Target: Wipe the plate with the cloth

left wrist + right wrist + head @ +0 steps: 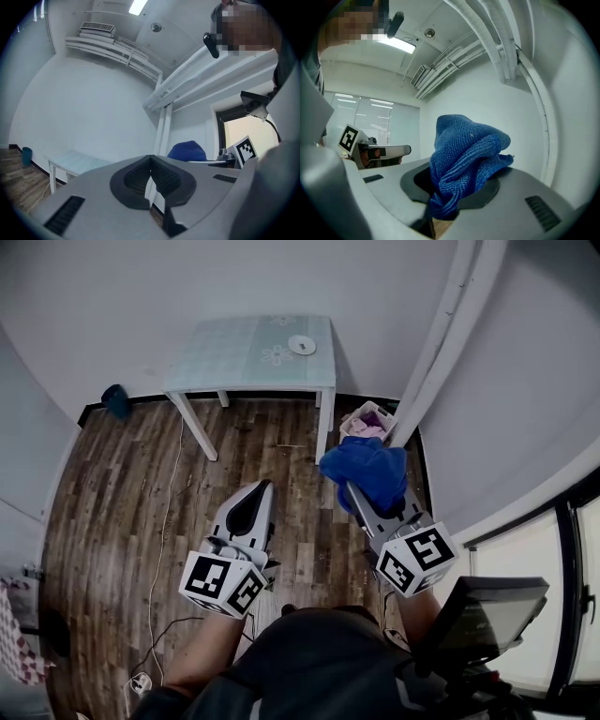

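The person stood on the wood floor (122,484), well apart from the surface. The right gripper (354,491) had its fingers shut tight on the blue cloth (367,468), which sat in a bunch over them. The left gripper (262,487) held nothing, and its fingers (136,180) were pressed together.

Far ahead, by the wall, was the small surface (225,357). The white plate (302,345) lay on it near the right edge, with nothing touching it.

I think the wiping had not started yet, because the cloth was far from the plate. Next, the person would need to walk up and put the cloth down on the plate. The left gripper could maybe hold the plate steady.
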Tool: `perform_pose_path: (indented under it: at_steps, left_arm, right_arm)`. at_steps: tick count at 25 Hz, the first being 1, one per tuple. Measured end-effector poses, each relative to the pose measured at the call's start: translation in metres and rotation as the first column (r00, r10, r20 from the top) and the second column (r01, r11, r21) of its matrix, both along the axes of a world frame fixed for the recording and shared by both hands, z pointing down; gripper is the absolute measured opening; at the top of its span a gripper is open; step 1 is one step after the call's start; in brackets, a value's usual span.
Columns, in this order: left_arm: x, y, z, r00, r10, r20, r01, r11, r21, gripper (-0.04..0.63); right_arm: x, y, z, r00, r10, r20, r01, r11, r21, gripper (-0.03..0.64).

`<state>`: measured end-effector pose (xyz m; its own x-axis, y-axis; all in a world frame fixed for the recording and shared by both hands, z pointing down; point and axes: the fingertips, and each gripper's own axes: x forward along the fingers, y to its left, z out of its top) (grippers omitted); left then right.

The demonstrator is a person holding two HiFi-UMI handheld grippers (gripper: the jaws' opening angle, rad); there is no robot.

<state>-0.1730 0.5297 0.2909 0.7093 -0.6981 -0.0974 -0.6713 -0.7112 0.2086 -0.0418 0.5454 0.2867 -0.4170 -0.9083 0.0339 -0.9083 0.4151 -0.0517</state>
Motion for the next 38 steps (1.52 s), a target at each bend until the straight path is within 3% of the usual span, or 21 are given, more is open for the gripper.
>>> perform_pose_path:
  at_steps: [8,15,22,30,38]
  left_arm:
    - [-0.019,-0.033,0.007,0.999,-0.007,0.052,0.008,1.0,-0.003,0.009]
    - [-0.006,-0.085,0.01,0.996,-0.029,0.082,0.03,0.999,-0.013,0.009]
    - [0.023,-0.145,0.006,0.995,-0.059,0.076,0.06,0.998,-0.018,0.009]
    - [0.07,-0.21,0.005,0.991,-0.067,0.119,0.07,0.997,-0.016,0.009]
    - [0.107,-0.267,0.01,0.99,-0.105,0.094,0.111,0.992,-0.057,0.009]
  right_arm:
    - [-0.013,-0.028,0.002,1.0,0.017,-0.004,-0.018,1.0,-0.013,0.101]
    - [-0.006,-0.08,0.004,0.999,-0.032,0.023,0.032,0.999,-0.003,0.101]
    - [0.023,-0.143,0.001,0.997,-0.068,0.028,0.067,0.998,0.01,0.101]
    - [0.068,-0.208,0.003,0.995,-0.09,0.037,0.09,0.996,0.01,0.101]
    - [0.111,-0.261,0.006,0.992,-0.121,0.024,0.12,0.993,0.01,0.101]
